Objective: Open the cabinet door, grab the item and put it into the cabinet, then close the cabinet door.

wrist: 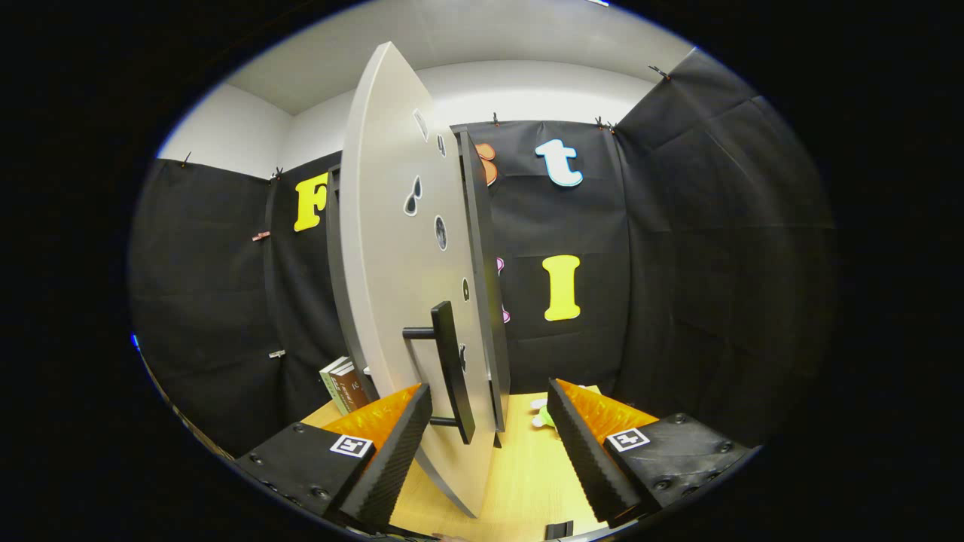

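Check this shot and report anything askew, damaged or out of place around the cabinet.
Nothing looks damaged or spilled. The cabinet door stands swung out edge-on between the open gripper fingers, its black handle just ahead of them. Books lean tilted beyond the door, and a small pale item lies on the wooden table; too hidden to judge.

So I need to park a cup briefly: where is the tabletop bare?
Bare wood lies on the table between the open gripper fingers, right of the door. Crowded: books behind the door, a pale item beside the right finger.
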A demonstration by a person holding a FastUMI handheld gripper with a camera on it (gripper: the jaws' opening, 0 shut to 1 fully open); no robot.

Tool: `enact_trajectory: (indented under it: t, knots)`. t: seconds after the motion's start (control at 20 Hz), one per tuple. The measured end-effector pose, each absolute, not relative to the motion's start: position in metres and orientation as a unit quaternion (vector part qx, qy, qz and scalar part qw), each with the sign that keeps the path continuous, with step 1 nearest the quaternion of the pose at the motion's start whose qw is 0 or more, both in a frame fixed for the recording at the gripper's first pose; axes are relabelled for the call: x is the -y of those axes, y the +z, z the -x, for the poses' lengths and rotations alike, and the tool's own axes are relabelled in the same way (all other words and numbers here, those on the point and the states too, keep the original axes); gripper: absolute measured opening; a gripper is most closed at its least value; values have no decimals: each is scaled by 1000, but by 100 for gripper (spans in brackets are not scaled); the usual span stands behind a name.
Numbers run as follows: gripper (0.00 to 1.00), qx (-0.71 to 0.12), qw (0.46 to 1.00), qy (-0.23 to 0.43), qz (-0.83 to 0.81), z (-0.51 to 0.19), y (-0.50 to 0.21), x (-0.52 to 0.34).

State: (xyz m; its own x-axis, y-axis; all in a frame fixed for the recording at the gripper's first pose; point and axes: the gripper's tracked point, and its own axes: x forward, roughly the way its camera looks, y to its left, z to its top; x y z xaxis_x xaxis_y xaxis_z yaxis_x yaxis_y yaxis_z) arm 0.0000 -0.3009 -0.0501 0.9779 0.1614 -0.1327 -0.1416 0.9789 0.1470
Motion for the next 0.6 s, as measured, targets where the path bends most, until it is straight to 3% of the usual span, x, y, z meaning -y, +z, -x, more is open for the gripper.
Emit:
enact_trajectory:
  t: [0.6]
  knots:
    - [97, -76, 991, 94, -56, -19, -56, 207]
